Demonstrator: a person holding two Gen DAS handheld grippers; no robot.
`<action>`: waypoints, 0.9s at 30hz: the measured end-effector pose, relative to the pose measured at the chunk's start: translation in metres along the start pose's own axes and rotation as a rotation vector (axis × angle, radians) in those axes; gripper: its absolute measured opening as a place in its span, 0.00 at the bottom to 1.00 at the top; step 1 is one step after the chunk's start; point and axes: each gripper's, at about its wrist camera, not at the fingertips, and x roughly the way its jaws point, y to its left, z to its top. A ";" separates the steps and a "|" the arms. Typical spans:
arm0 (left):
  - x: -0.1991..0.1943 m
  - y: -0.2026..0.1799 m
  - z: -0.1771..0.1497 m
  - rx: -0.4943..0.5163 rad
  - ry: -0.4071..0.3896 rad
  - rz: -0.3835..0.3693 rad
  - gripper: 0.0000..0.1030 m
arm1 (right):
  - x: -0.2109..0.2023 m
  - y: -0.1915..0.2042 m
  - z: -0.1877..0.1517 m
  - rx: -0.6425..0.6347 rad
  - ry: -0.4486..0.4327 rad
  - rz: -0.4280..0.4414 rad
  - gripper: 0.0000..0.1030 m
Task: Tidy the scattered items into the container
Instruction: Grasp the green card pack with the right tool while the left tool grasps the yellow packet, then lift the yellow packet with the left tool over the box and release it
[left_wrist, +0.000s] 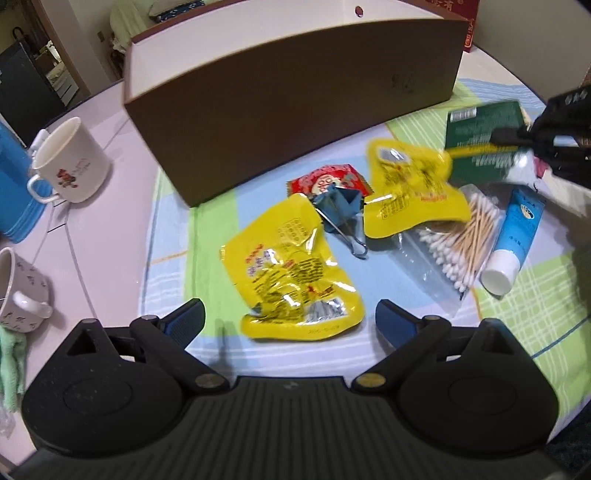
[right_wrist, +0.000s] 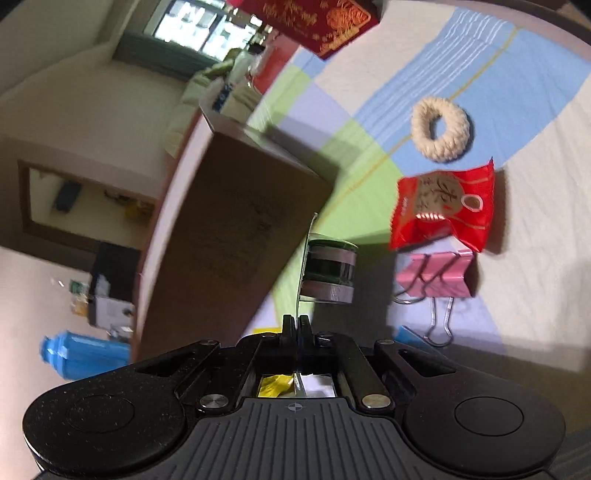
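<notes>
The brown box container (left_wrist: 295, 110) stands at the back of the checked cloth, seen side-on; it also fills the left-middle of the right wrist view (right_wrist: 236, 221). My left gripper (left_wrist: 291, 317) is open, low over the near yellow snack packet (left_wrist: 291, 273), with a fingertip on either side of it. A second yellow packet (left_wrist: 410, 192), a blue binder clip (left_wrist: 340, 210), a small red packet (left_wrist: 325, 181), a bag of cotton swabs (left_wrist: 461, 243) and a blue tube (left_wrist: 513, 240) lie beyond. My right gripper (right_wrist: 295, 325) is shut on the thin edge of a green card package (right_wrist: 328, 269), lifted at the right (left_wrist: 480, 140).
Two mugs (left_wrist: 70, 162) (left_wrist: 22, 291), a blue bottle (left_wrist: 14, 192) and a green rag (left_wrist: 11, 369) sit at the left table edge. In the right wrist view a rope ring (right_wrist: 439, 129), a red snack bag (right_wrist: 443, 210) and a pink binder clip (right_wrist: 436, 277) lie on the cloth.
</notes>
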 end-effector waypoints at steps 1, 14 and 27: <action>0.003 -0.001 0.001 0.002 0.004 0.002 0.95 | -0.002 0.002 0.002 0.007 -0.003 0.016 0.00; 0.031 0.012 0.001 -0.159 0.039 -0.053 0.88 | -0.036 0.033 0.011 -0.034 -0.076 0.112 0.00; 0.005 0.017 0.002 -0.158 -0.017 -0.067 0.69 | -0.047 0.081 -0.016 -0.373 -0.073 0.061 0.00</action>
